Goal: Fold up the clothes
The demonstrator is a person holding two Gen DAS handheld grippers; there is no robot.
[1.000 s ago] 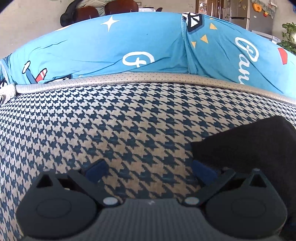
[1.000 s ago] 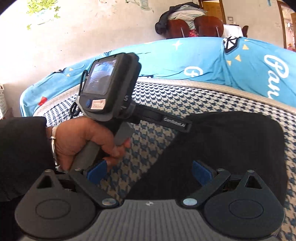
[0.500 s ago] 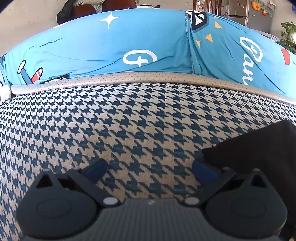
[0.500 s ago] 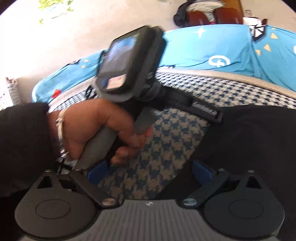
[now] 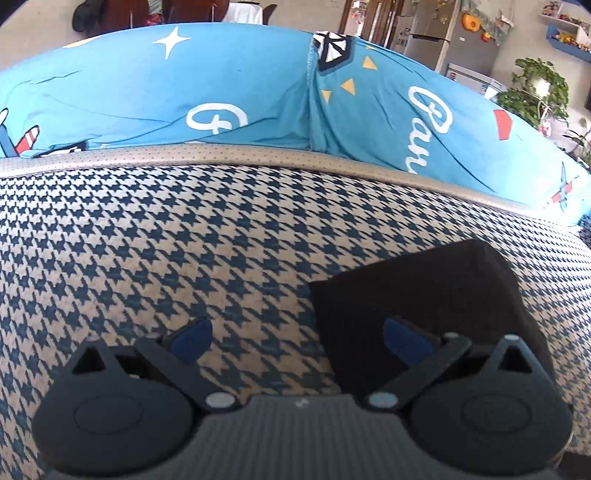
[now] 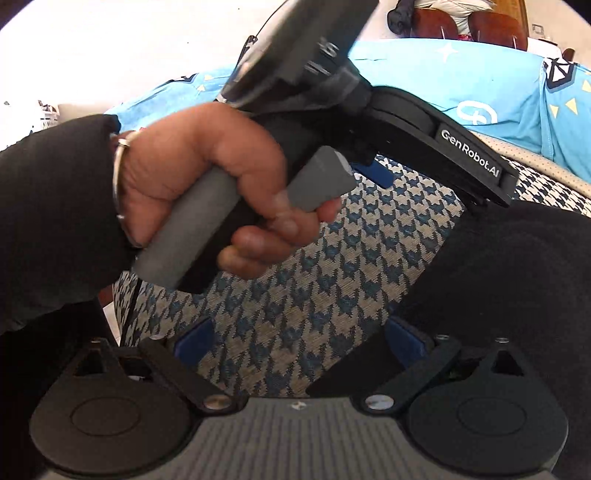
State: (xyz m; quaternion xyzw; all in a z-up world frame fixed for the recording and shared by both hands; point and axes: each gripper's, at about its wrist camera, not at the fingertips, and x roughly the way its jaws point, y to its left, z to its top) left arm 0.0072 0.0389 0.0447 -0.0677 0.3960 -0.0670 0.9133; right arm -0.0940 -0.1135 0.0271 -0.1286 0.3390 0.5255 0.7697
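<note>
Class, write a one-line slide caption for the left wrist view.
Open left gripper hovers over a houndstooth cushion beside a folded black garment.

Houndstooth sofa [image 5: 184,240], blue printed cover [image 5: 240,81], fridge [image 5: 450,40]

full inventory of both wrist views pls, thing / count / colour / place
black garment: 1, black, folded, lying on the houndstooth surface, at the right of both views
houndstooth surface: 1, navy and beige, fills the foreground under both grippers
piping edge: 1, beige, along the far edge of the houndstooth surface
blue cover: 1, sky blue with white script, stars and planes, behind the piping edge
chairs: 2, brown, far background, clothing draped on them
fridge: 1, silver, far right background
plants: a few, green, beside the fridge
left gripper: 1, black with blue pads, open, empty
right gripper: 1, same, open, empty
hand: 1, on the left gripper's grey handle, bangle and black sleeve at the wrist
</note>
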